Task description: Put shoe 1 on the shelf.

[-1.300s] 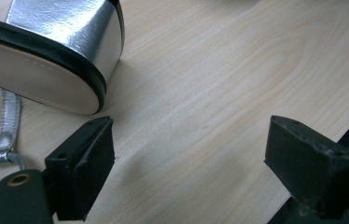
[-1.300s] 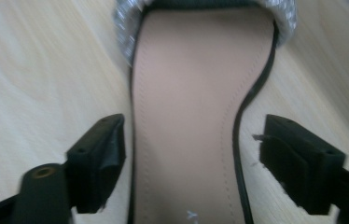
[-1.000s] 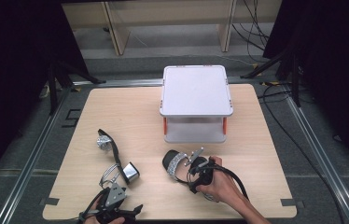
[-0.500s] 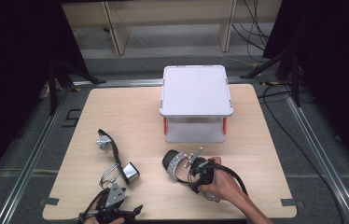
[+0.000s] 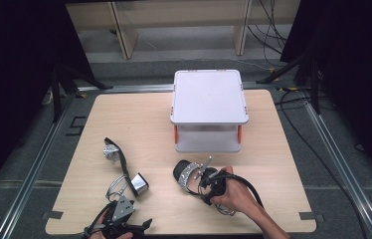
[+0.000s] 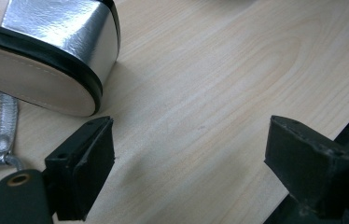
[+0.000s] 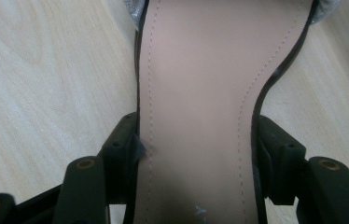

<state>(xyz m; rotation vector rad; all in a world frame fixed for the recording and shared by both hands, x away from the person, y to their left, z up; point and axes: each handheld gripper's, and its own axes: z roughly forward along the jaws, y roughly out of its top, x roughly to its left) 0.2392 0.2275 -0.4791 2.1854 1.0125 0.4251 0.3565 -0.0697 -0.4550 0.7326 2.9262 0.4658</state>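
Near edge of the wooden table [image 5: 139, 114]: left gripper [image 6: 189, 158] idle, jaws wide apart over bare wood, the block-heeled silver sandal [image 5: 122, 169] just ahead and to its left, heel [image 6: 58, 44] almost at one pad. Right gripper [image 5: 205, 183] has just been closing its jaws across the second silver sandal [image 5: 188, 174], pads [image 7: 128, 144] touching both edges of the insole [image 7: 200, 107]. That sandal's long axis runs straight out from the jaws toward the white lidded box [image 5: 209, 97] farther back; right hand [image 5: 233, 196] is nearer it.
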